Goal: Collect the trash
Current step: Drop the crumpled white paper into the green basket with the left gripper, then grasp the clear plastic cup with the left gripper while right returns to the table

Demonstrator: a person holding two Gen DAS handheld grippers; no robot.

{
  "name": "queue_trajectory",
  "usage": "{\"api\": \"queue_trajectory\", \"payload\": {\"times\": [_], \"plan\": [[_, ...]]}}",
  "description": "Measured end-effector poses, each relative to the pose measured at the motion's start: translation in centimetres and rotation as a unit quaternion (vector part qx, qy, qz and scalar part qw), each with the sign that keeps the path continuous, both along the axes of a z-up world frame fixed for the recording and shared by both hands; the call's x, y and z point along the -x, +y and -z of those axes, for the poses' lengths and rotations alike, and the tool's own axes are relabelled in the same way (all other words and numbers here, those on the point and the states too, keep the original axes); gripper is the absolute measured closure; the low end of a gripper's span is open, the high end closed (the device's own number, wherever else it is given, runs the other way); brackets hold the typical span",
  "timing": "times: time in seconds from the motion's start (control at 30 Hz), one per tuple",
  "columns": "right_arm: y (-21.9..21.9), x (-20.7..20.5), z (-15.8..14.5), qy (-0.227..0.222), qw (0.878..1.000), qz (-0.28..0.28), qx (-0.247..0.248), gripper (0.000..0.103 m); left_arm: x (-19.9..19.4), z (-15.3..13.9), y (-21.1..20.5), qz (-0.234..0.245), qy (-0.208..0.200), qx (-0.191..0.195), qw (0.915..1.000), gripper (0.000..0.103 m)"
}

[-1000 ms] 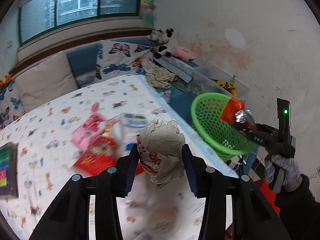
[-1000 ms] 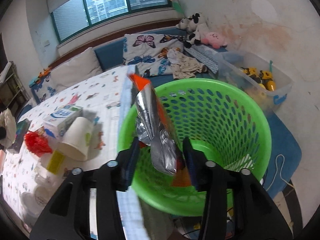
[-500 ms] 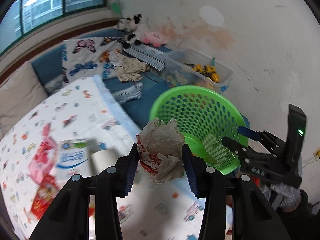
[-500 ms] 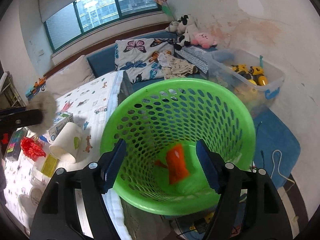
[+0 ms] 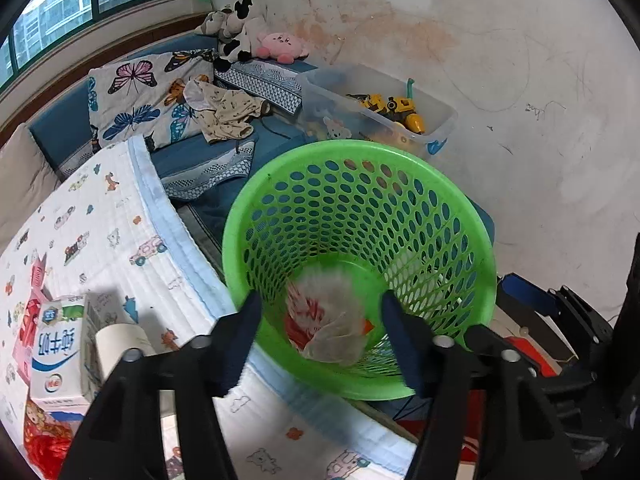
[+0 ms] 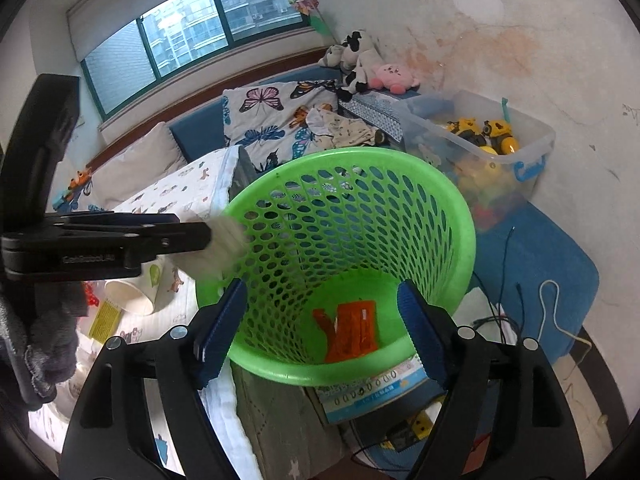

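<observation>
Now two hand-held grippers over one green perforated plastic basket (image 5: 356,248).
Left hand-held gripper (image 5: 322,334) and right hand-held gripper (image 6: 320,326) are both opening, empty; one crumpled white-and-red paper wad (image 5: 330,320) blurs inside the basket above one orange wrapper (image 6: 352,330). Lower left: one milk carton (image 5: 56,354), one paper cup (image 6: 134,290) on the cartoon-print bed sheet (image 5: 112,232); stained white wall (image 5: 500,80).

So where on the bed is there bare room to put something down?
Free: the cartoon-print sheet between the white milk carton and the butterfly pillow, up to its blue edge beside the green mesh basket. Crowded: the near corner with carton, white paper cup, red wrappers.
</observation>
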State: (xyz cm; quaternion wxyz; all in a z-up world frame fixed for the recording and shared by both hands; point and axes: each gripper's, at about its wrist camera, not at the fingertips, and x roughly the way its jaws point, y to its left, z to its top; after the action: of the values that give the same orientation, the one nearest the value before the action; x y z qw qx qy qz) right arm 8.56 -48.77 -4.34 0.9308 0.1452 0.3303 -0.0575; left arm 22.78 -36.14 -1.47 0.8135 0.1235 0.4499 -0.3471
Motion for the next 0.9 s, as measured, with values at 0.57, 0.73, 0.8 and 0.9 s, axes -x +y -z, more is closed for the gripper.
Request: {"api": "queue_trajectory", "payload": {"times": [0.57,0.73,0.8,0.9], "plan": [[2.0,3.3,-1.0,-0.015,1.0,-0.007,-0.006,0.023,3.2,-5.0,8.3,-0.021,-0.05,0.02,0.9983,0.03],[3.6,4.1,-1.2,-0.019,1.0,-0.019,-0.007,0.022,5.4,-6.6,13.6,-0.033,-0.079,0.024,0.9961,0.026],[4.2,4.2,-1.2,-0.02,0.999,-0.024,-0.009,0.021,6.1,-6.5,15.5,-0.037,-0.08,0.026,0.9958,0.025],[5.4,4.2,-1.2,-0.02,0.999,-0.034,-0.013,0.021,7.4,-6.0,18.3,-0.046,-0.076,0.025,0.9957,0.025]]}}
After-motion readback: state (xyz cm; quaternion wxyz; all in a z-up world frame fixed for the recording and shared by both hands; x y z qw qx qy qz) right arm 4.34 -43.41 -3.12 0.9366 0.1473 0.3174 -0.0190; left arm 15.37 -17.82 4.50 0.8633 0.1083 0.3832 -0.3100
